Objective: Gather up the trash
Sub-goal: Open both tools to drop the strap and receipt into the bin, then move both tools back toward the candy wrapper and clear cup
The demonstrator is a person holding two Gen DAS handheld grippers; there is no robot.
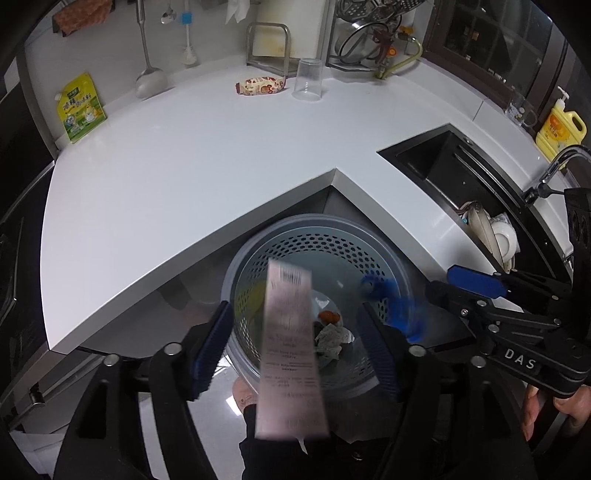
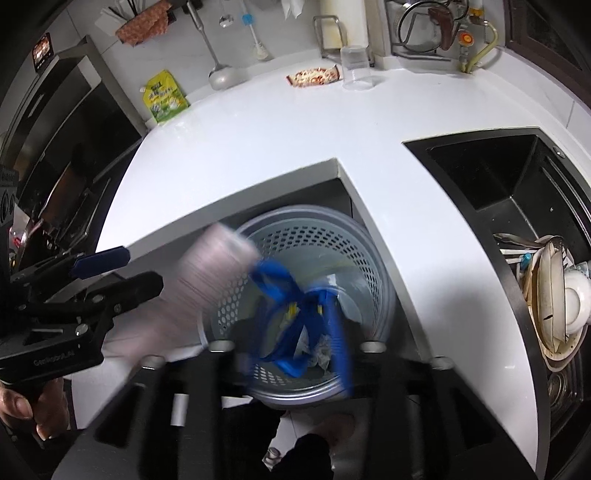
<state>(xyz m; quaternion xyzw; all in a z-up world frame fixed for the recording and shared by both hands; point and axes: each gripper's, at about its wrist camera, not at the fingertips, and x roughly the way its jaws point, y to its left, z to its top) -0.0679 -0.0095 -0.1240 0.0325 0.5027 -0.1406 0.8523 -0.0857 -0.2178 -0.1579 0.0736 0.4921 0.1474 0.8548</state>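
Observation:
A grey perforated trash bin (image 1: 391, 266) stands on the floor under the counter corner, with crumpled scraps inside. A long paper receipt (image 1: 290, 343) is blurred in the air between the open fingers of my left gripper (image 1: 297, 350), touching neither. A blue wrapper (image 2: 291, 314) is blurred over the bin (image 2: 373, 266) in front of my right gripper (image 2: 280, 354); its fingers are blurred and seem spread. The right gripper also shows in the left wrist view (image 1: 450, 284), and the left gripper in the right wrist view (image 2: 125, 269). A snack wrapper (image 1: 260, 85) and a yellow-green pouch (image 1: 80, 108) lie on the counter.
A clear plastic cup (image 1: 308, 79) stands by the snack wrapper. A black sink (image 2: 491, 177) with stacked dishes (image 2: 557, 295) is on the right. A yellow soap bottle (image 1: 561, 129), a ladle (image 1: 147, 79) and a pot rack (image 1: 369, 33) line the back.

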